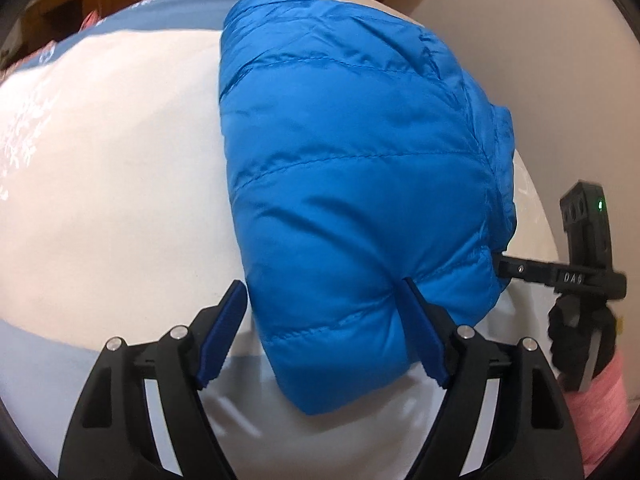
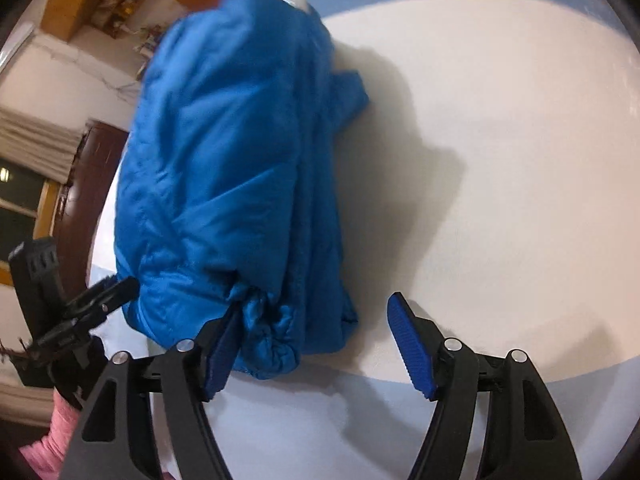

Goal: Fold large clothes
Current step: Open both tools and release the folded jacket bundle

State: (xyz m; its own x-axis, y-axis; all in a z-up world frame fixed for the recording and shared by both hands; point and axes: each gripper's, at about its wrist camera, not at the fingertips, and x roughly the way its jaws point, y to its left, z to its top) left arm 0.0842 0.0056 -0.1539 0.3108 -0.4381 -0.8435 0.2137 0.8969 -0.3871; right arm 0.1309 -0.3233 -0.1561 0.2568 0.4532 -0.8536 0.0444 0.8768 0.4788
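A bright blue quilted puffer jacket lies folded into a compact bundle on a white bedsheet; it also shows in the right wrist view. My left gripper is open, its jaws spread over the bundle's near corner; the right blue pad presses into the fabric. My right gripper is open at the bundle's near end, its left pad against a bunched cuff, its right pad over bare sheet. The right gripper also shows in the left wrist view at the jacket's right edge.
The sheet has pale blue bands near both cameras and at the far side. A wall rises at the right of the bed. A dark wooden door and a window stand beyond the bed.
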